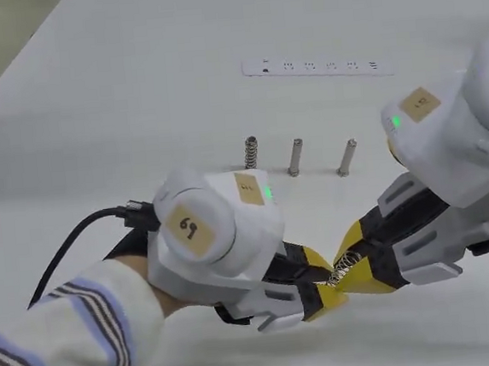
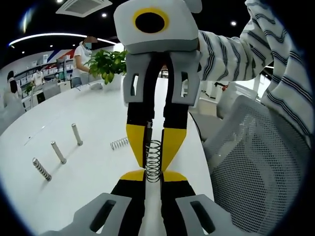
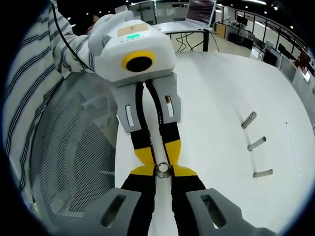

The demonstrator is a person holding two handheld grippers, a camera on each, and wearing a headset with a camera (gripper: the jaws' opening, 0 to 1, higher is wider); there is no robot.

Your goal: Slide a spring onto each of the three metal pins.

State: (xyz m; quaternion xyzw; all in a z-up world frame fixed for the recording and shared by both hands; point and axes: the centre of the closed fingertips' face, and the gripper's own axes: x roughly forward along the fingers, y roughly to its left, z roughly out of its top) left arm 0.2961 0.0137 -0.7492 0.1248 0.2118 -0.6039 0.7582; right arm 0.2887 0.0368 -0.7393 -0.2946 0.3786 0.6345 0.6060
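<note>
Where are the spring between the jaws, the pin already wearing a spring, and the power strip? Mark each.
held spring point(image 2: 153, 160), left gripper view, middle coils.
sprung pin point(image 1: 251, 152), head view, coils at mid-shaft.
power strip point(image 1: 316, 66), head view, centre of top face.

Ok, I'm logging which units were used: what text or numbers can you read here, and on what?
"69": tan sticker on top of the left gripper.
Smaller sticker on the same gripper: too small to read.
Tan label on the right gripper: blurred, unreadable.
Power strip: no legible marking.
</note>
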